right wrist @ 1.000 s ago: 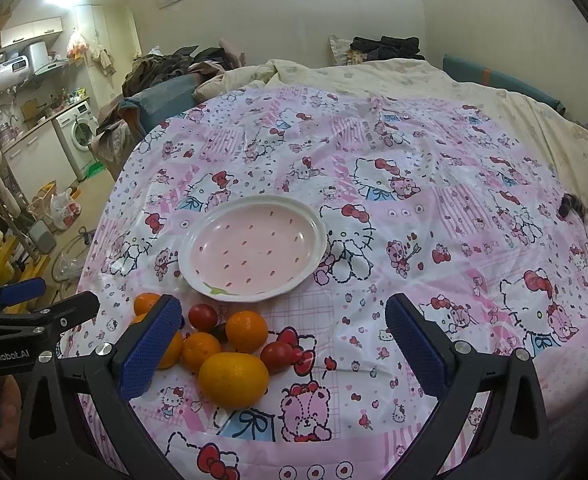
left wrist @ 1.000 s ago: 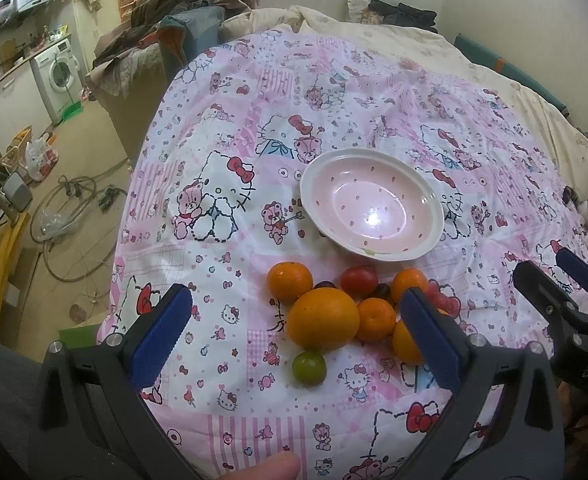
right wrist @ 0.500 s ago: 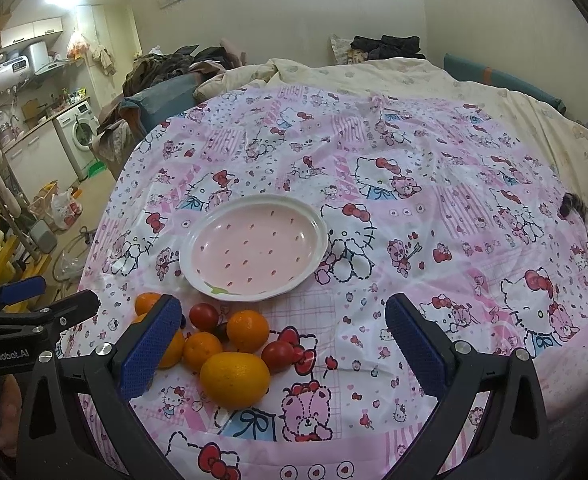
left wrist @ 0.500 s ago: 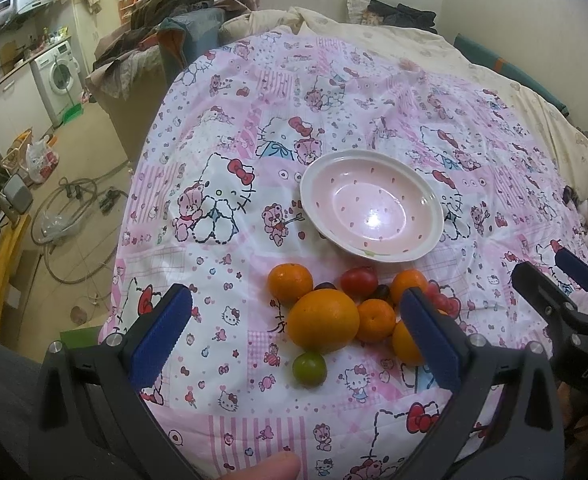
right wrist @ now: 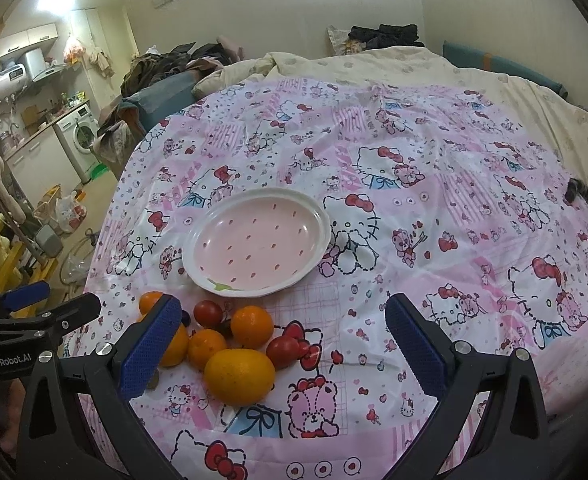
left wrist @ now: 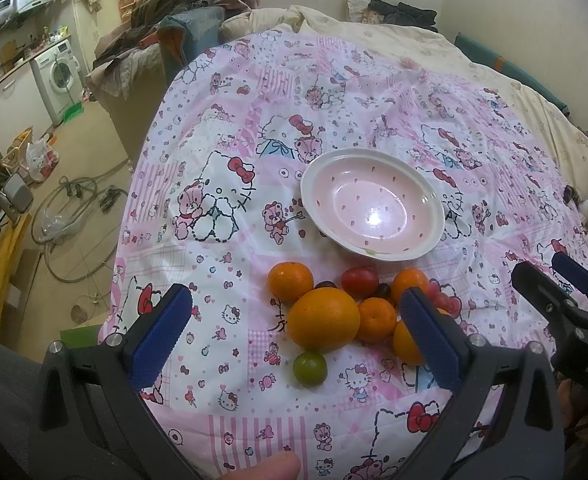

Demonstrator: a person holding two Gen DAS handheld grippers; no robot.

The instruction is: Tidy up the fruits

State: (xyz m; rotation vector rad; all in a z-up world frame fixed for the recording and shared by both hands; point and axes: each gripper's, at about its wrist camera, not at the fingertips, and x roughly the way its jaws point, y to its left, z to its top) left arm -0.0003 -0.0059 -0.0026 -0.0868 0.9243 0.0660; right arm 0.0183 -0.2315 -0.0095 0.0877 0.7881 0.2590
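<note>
Two hand-held grippers, both spread wide and holding nothing: left hand-held gripper [left wrist: 296, 334] hangs over the near edge of the fruit pile, right hand-held gripper [right wrist: 283, 344] sits to the pile's right.

Bed [left wrist: 374, 92] with the pink cartoon cover carries everything. Pink plate [left wrist: 372, 210] is bare and sits just behind the fruit, so my read is nothing is sorted yet and the first pick is the step in hand.

Fruit, big to small:
- big orange [left wrist: 324, 319], front of the pile, touching its neighbours
- tangerine [left wrist: 290, 282] at back left, more small ones packed to the right
- red tomato [left wrist: 360, 282] nearest the plate
- green fruit [left wrist: 310, 367], alone, just in front of the big orange

How to do it well, as I judge it: start with the outliers. The green fruit or the back-left tangerine has free space on both sides for the pads. The big orange needs nearly full opening and is wedged; pulling it first likely rolls the rest on the soft cover. Come down vertical, close slow, go light on tomatoes.

View differences:
- left wrist view shows the green fruit clearly; in the right view it is almost hidden behind the left finger pad [right wrist: 151, 344]
- right wrist view shows a second tomato [right wrist: 282, 352] and a second large orange [right wrist: 239, 372] in the open; the left view half hides that side behind its own pad
- dark small fruit mid-pile: too small to identify in either
</note>
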